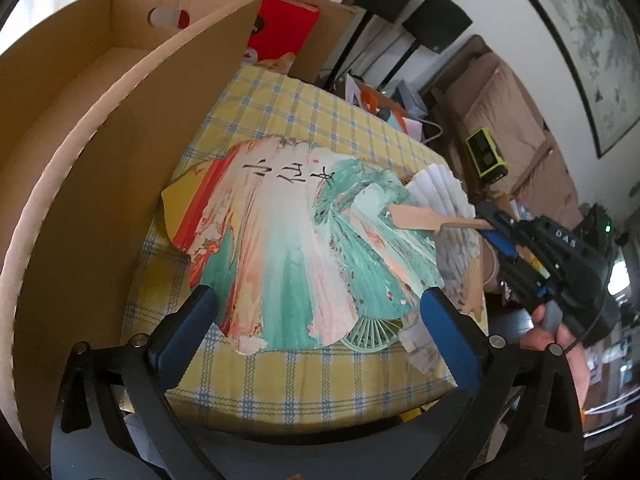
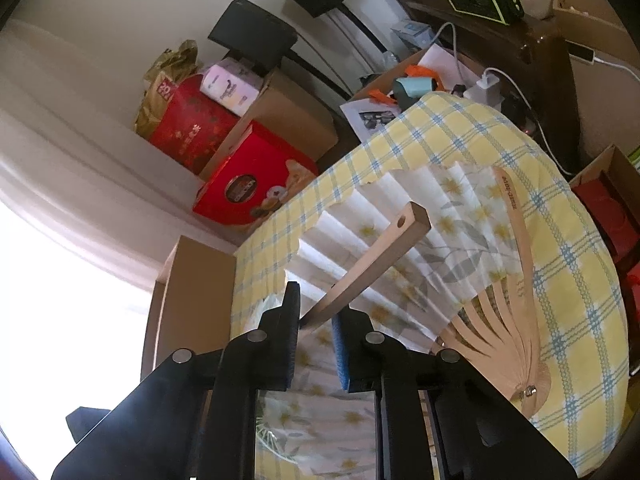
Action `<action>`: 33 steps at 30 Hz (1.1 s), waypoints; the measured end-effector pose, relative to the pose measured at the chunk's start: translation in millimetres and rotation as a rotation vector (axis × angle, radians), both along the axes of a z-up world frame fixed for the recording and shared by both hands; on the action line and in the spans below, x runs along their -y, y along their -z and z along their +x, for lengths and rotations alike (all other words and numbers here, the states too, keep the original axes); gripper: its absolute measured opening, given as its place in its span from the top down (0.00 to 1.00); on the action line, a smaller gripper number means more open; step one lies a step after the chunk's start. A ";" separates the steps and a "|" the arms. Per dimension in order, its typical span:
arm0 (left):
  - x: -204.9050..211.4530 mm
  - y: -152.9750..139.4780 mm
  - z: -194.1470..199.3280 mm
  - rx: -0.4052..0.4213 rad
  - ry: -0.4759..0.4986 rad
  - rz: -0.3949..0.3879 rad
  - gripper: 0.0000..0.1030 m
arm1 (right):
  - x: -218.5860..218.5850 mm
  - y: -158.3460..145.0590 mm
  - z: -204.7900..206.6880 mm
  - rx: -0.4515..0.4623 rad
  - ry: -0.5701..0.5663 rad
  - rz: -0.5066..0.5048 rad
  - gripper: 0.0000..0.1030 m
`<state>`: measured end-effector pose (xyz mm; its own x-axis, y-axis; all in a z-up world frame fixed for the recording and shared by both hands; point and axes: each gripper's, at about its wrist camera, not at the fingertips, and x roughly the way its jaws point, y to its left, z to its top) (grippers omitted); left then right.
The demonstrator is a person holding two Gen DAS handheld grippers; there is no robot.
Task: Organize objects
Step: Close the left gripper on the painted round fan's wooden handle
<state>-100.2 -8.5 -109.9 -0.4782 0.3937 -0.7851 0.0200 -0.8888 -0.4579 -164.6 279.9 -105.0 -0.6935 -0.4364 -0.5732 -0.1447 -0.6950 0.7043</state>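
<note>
Your painted fan (image 1: 288,236) lies spread flat on the yellow-and-blue checked tabletop (image 1: 304,108) — a wide sweep of teal, peach, white and orange-red streaks with black brush characters near its far edge. Just beside it, on the side away from the cardboard box (image 1: 100,152), a white pleated fan (image 2: 420,240) with pale yellow flowers and bamboo ribs lies open, its ribs gathered at a metal pivot. A flat wooden stick (image 2: 372,260) with a small hole near its far end reaches out over that white fan's pleats.

Your right gripper (image 2: 316,320) has its jaws pressed in on the near end of that stick, pinching it, and the stick slants up and away from the pads. In the left wrist view the same gripper comes in from the side opposite the box, your hand (image 1: 556,332) wrapped round its black body.

Your left gripper (image 1: 320,316) tilts down over the near edge of the painted fan — jaws spread wide, one blue pad toward each side of the fan's near rim, nothing pinched between them. The box stands open and upright just beside the painted fan.
</note>
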 end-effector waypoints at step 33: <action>19.4 26.3 -4.3 0.155 -0.211 0.322 0.51 | -13.7 27.3 9.4 0.024 0.021 -0.064 0.84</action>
<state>-104.5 -27.9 -136.2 -0.4604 0.5374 -0.7065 0.2766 -0.6695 -0.6894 -155.2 293.5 -132.4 -0.6891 -0.4585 -0.5612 -0.1763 -0.6451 0.7435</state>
